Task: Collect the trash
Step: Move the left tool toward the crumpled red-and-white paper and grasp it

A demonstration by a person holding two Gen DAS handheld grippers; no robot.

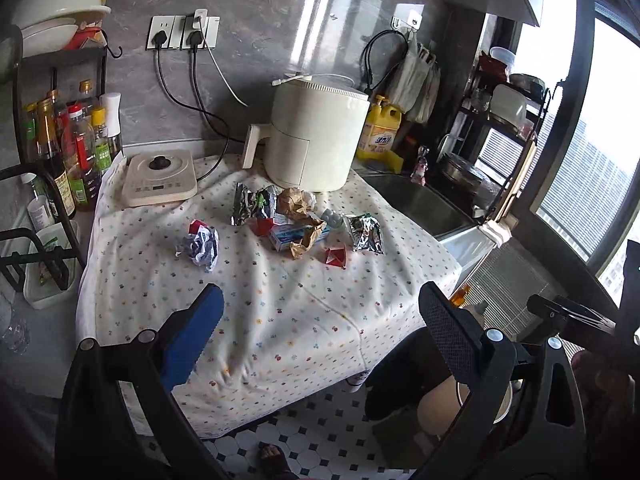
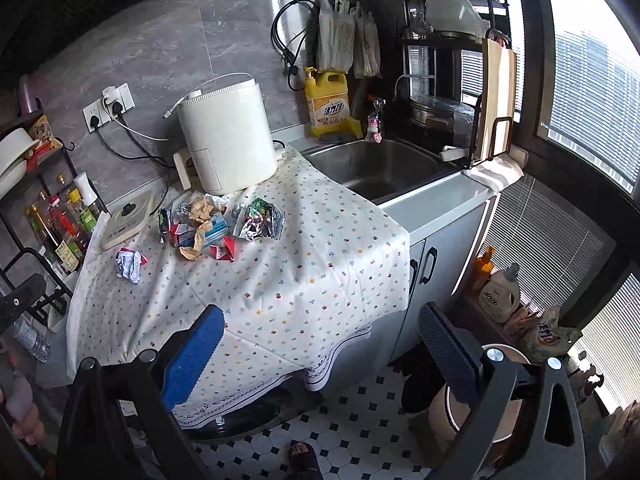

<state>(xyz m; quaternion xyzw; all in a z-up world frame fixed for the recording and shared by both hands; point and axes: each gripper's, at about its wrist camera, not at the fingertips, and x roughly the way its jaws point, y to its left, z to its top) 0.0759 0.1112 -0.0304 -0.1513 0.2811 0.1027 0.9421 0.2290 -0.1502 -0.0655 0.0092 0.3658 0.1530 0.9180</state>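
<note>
Mostly light, crushable trash (image 1: 296,220) mid-worktop; pinch any crumpled fold. Left gripper (image 1: 320,320) and right gripper (image 2: 320,340) gape, empty.

Soft printed cloth (image 1: 280,312) covers the counter, lying in matt folds. On it, in front of the smooth cream plastic air fryer (image 1: 316,136): crinkled shiny foil wrappers (image 1: 365,233), crumpled brown paper (image 1: 298,204) and a ball of white printed paper (image 1: 202,246). Right of the fryer, a brushed metal sink (image 2: 376,168); behind it, a glossy grey stone-look wall (image 1: 260,20)
</note>
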